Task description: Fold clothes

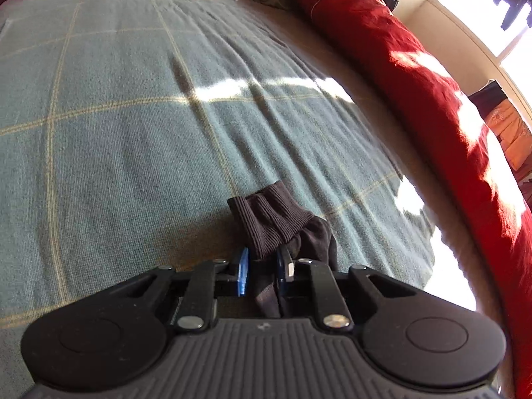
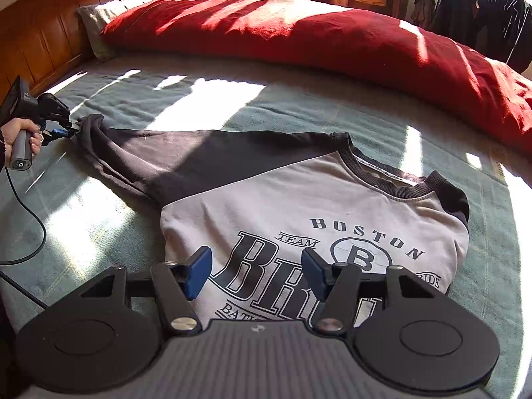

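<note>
Left gripper (image 1: pixel 262 271) clamps the dark sleeve cuff (image 1: pixel 266 222), ready to fold it across the sweatshirt (image 2: pixel 299 199). Right gripper (image 2: pixel 256 272) hovers over the chest print, jaws open and empty.

A bed (image 2: pixel 332 113) with a wooden headboard (image 2: pixel 50 30) carries a teal checked blanket (image 1: pixel 116 116). On the blanket lies a grey-and-black sweatshirt (image 2: pixel 266 206), spread flat; a red duvet (image 2: pixel 332 40) runs along the bed's far edge.

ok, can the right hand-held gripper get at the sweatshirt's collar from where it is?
Probably yes. The right hand-held gripper hangs open over the chest print, and the collar lies flat just beyond it with nothing between. The left hand-held gripper is off at the sleeve cuff, clear of that path.
</note>
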### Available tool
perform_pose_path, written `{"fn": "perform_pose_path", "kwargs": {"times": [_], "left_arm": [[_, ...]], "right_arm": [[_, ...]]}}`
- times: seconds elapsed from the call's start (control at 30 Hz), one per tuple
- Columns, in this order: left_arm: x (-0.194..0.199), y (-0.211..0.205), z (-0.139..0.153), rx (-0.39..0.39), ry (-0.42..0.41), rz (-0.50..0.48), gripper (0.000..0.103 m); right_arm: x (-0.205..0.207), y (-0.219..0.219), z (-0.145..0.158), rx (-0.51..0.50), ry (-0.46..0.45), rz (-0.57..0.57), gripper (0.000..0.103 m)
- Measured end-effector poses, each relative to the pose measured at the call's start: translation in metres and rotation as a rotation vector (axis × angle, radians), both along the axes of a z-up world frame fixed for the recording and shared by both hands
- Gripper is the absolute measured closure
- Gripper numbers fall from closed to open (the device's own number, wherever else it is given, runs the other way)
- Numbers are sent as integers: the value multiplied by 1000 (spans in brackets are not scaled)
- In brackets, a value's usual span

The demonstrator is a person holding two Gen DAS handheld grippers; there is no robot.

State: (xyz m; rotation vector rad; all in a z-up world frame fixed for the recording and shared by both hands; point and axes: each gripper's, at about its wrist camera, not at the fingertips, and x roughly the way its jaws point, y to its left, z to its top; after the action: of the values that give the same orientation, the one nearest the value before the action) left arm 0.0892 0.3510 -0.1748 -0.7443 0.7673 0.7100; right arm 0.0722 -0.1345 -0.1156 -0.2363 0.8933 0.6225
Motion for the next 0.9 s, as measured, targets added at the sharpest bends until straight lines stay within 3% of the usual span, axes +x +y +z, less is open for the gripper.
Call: {"fn": "perform_pose_path", "kwargs": {"times": [0.1,0.2,0.27,0.33,0.4,0.5,0.6,0.73,0.83,0.9], "left_arm": [[-11,4,14,43,107,-27,87],[-13,8,18,83,243,-77,73],[-8,5,22,160,339,-109,74],[3,-2,29,276,412,-170,67],[13,-10,37,334,412,-220,66],[33,-27,48,357,356,-338,61],[57,-68,41,283,276,-555,58],[76,-116,14,183,235,-747,56],[78,-131,-13,184,287,-768,56],[72,-123,-18,220,327,-720,54]], "right_arm": [[2,0,0,3,0,-9,39],[5,1,0,14,4,-22,38],[6,2,0,21,4,-24,37],[8,3,2,24,0,-19,38],[9,4,3,20,-9,-15,37],[11,5,3,21,-13,-16,37],[13,7,1,21,-9,-29,37],[14,11,0,24,-7,-35,37],[14,12,1,17,-15,-37,37],[15,9,2,10,-19,-51,37]]}}
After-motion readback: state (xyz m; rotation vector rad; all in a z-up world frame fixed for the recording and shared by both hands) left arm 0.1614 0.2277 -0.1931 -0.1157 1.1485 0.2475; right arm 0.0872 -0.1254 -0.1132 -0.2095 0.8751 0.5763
